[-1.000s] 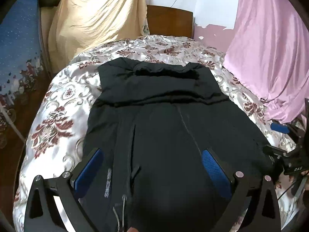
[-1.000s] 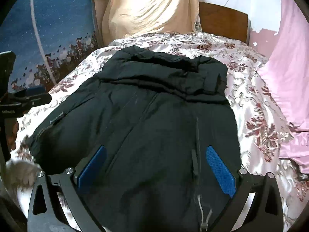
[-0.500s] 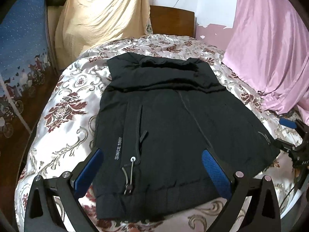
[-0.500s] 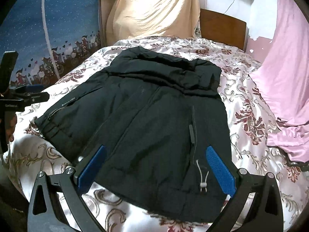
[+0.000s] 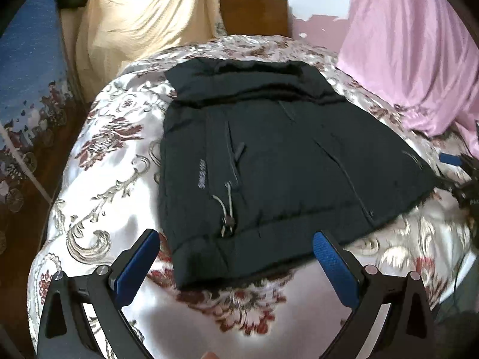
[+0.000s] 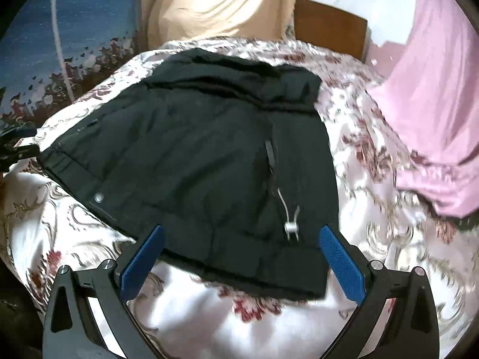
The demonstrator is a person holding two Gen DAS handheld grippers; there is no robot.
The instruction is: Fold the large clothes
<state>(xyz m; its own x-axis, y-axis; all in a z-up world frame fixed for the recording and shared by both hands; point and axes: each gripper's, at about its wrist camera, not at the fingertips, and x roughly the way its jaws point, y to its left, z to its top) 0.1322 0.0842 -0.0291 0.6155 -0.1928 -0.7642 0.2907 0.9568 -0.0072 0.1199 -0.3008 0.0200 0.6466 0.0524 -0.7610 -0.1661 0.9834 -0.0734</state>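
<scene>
Black jacket (image 5: 269, 155) lies flat mid-bed, long axis hem-to-collar toward headboard (image 5: 254, 15), hem at near edge. Left gripper (image 5: 236, 254) and right gripper (image 6: 241, 246) both spread wide, holding nothing, hovering just short of hem; neither clearly nearer. Pink cloth (image 6: 434, 95) drapes bed's right edge, floral bedspread (image 5: 98, 161) underneath. Nothing blocks hem.
</scene>
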